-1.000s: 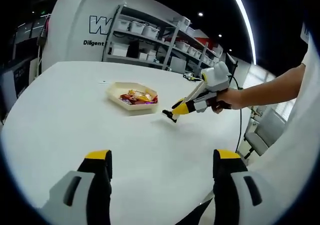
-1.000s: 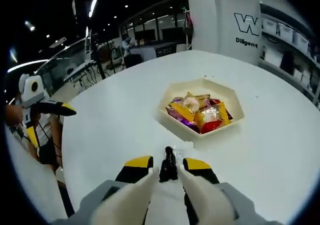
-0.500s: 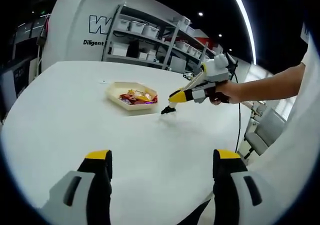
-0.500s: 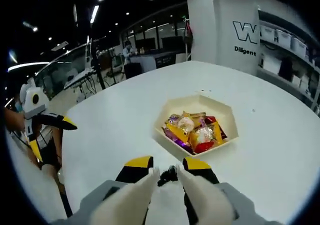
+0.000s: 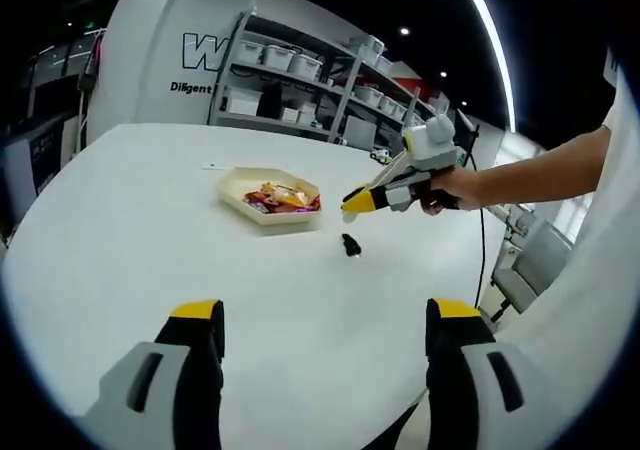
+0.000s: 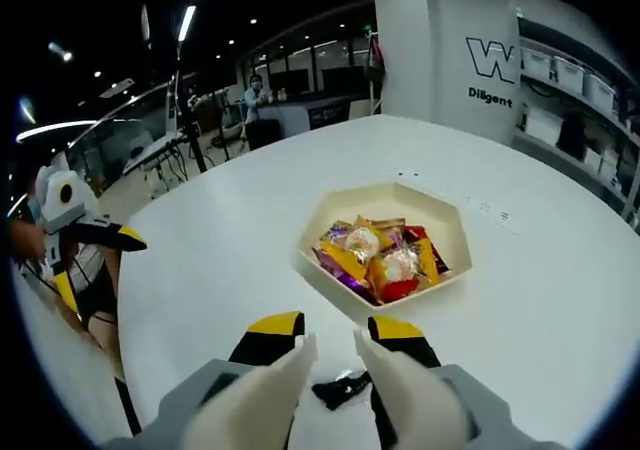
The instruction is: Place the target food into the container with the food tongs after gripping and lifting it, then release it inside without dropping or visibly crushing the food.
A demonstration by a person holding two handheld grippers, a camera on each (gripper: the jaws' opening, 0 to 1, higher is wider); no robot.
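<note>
A cream hexagonal tray [image 6: 440, 210] [image 5: 240, 185] holds several wrapped candies [image 6: 375, 260] [image 5: 282, 198]. My right gripper [image 6: 334, 344] grips white food tongs [image 6: 395, 395], whose tips stand slightly apart with nothing between them. A small black piece [image 6: 340, 388] [image 5: 350, 244] lies on the white table just under the tong tips, short of the tray. In the left gripper view the right gripper [image 5: 352, 205] hovers above that piece, beside the tray. My left gripper [image 5: 325, 322] is open and empty, low over the near table; it also appears at the left [image 6: 125, 236].
The round white table [image 5: 150, 250] has wide bare room around the tray. Shelving with white bins [image 5: 300, 80] stands behind it. A person's arm [image 5: 530, 175] reaches in from the right. Desks and a distant person [image 6: 258, 95] lie beyond the far edge.
The black piece has left the tongs and now lies on the table. The tong tips have parted a little. The right gripper rose and then edged nearer the tray.
</note>
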